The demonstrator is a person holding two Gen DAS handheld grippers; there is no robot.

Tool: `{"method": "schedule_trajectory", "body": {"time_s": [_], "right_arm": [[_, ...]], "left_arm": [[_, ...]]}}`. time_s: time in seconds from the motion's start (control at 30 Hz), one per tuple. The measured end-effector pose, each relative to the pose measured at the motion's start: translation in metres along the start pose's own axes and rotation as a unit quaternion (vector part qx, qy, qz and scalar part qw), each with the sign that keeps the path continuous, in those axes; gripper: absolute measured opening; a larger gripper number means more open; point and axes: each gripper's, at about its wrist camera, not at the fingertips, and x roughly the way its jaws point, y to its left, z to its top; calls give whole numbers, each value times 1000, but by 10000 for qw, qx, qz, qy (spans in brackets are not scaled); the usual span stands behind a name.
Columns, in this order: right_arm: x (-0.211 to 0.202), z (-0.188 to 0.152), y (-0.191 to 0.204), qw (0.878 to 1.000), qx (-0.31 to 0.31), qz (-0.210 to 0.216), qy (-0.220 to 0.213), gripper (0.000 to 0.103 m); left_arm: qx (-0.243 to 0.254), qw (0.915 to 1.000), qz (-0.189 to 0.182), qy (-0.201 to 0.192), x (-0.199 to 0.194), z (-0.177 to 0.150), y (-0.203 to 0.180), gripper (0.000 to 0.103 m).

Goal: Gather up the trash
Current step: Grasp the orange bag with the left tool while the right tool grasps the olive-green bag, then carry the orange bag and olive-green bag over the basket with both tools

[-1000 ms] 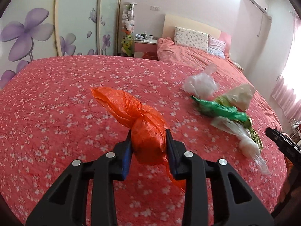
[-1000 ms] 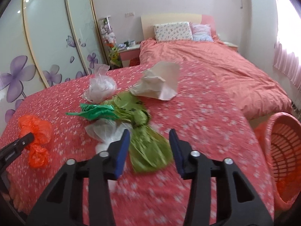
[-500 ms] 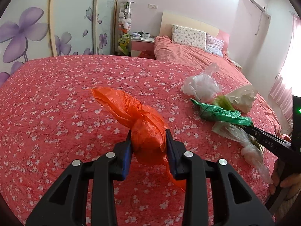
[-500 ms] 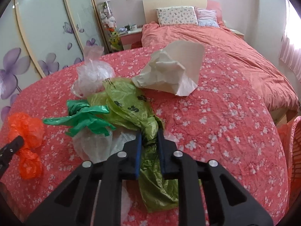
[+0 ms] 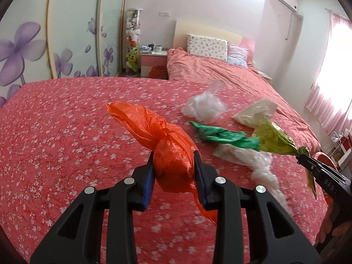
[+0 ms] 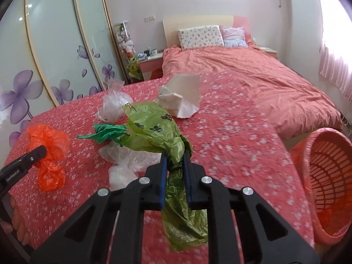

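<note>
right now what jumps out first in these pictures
The left gripper is clamped on a knotted orange plastic bag, the right gripper on an olive-green paw-print bag. More crumpled bags lie between them on the red flowered bedspread; a pink laundry-style basket waits at right.

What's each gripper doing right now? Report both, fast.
Left gripper: jaws closed on the orange bag.
Right gripper: jaws closed on the knotted neck of the yellow-green paw-print bag.
</note>
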Motion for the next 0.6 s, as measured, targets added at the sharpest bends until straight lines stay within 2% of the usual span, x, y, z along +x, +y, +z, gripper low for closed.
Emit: {"method": "schedule_trajectory", "body": {"time_s": [0.17,0.6], "right_arm": [[-28,-4,-12,9996,-3,-151,-243,15],[-77,-17,-63,9958,439,-487,-643,15]], "left_arm": [[143,9998,-169,-15,-6,1,-21,33],[592,9956,-721,-24,-16,-5,-90,33]]}}
